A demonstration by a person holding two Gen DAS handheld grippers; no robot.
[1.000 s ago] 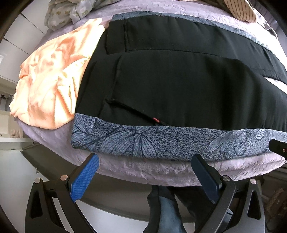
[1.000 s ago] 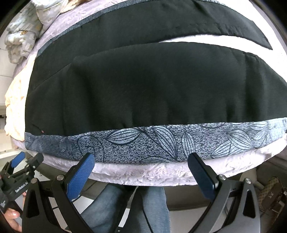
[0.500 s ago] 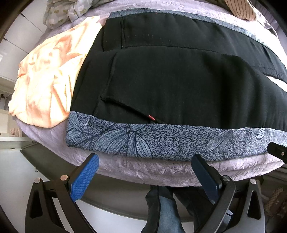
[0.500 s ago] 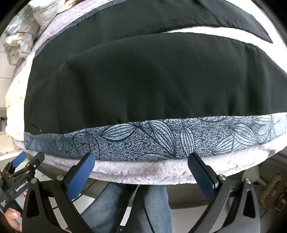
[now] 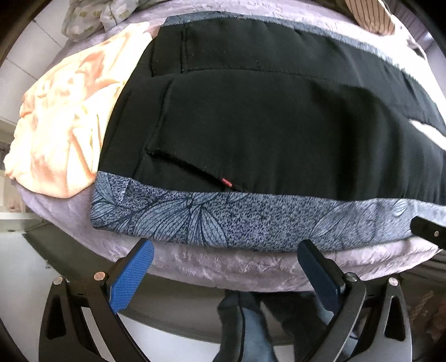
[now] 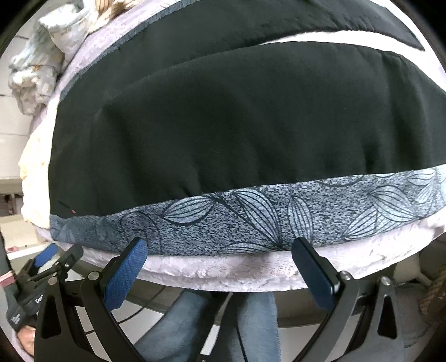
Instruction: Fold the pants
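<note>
The pants [image 5: 267,125] lay spread flat on a leaf-print cloth [image 5: 223,220], which itself lay on a pale lilac cover [image 5: 237,270]. They were black, with the waist end toward the left, where a stitched waistband and a slanted pocket seam showed. A small red tag [image 5: 226,183] sat on the near edge by that pocket. In the right wrist view the pants [image 6: 228,125] filled most of the frame, the two legs running off to the right with a pale strip of cover showing between them near the top. The near leg's long edge ran along the cloth [image 6: 278,211], whose grey-blue band stayed bare between the pants and the edge of the cover [image 6: 211,270].

The left gripper [image 5: 223,274] hung just off the near edge of the cover, its blue-padded fingers [image 5: 131,277] spread wide and holding nothing, clear of the fabric. The right gripper [image 6: 220,271] sat the same way further along that edge, fingers [image 6: 125,274] spread wide apart, empty, tips close to the cover's rim but seemingly not touching it, though the fisheye bend made that hard to judge. The left gripper also showed at the lower left of the right wrist view.

Beside the waist end lay a crumpled peach garment [image 5: 64,133], touching the pants' left side. Further back were a floral bundle [image 5: 106,14] and a striped piece [image 5: 370,14]. Below the grippers, jeans-clad legs [image 6: 251,328] were visible.
</note>
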